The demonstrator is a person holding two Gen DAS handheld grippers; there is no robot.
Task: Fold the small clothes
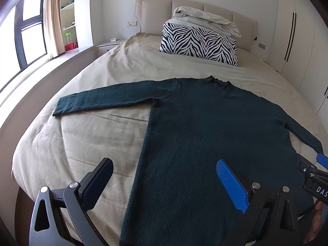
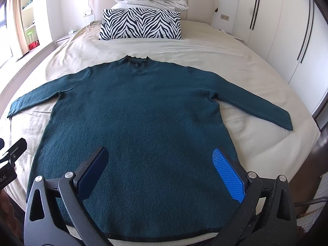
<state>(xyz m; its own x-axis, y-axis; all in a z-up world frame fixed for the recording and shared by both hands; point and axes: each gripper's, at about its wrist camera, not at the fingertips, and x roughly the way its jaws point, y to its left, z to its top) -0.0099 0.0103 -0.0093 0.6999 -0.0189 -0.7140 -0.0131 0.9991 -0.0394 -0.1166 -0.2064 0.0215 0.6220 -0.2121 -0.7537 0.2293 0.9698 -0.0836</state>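
The right gripper (image 1: 319,162) shows "DAS", cut off by the frame; the left gripper (image 2: 12,145) shows possibly "ot.AI".

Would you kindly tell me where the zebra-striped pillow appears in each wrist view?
Left wrist view: the zebra-striped pillow sits upper centre-right, beyond the sweater's collar.
Right wrist view: the pillow sits top centre, directly above the collar.
Shared landmark: the folded white duvet on top of it.

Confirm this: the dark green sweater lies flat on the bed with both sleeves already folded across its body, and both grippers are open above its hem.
Not quite. The sweater lies flat on the bed, but the right wrist view shows both sleeves spread outward, not folded. The left gripper and right gripper are indeed open above its hem.
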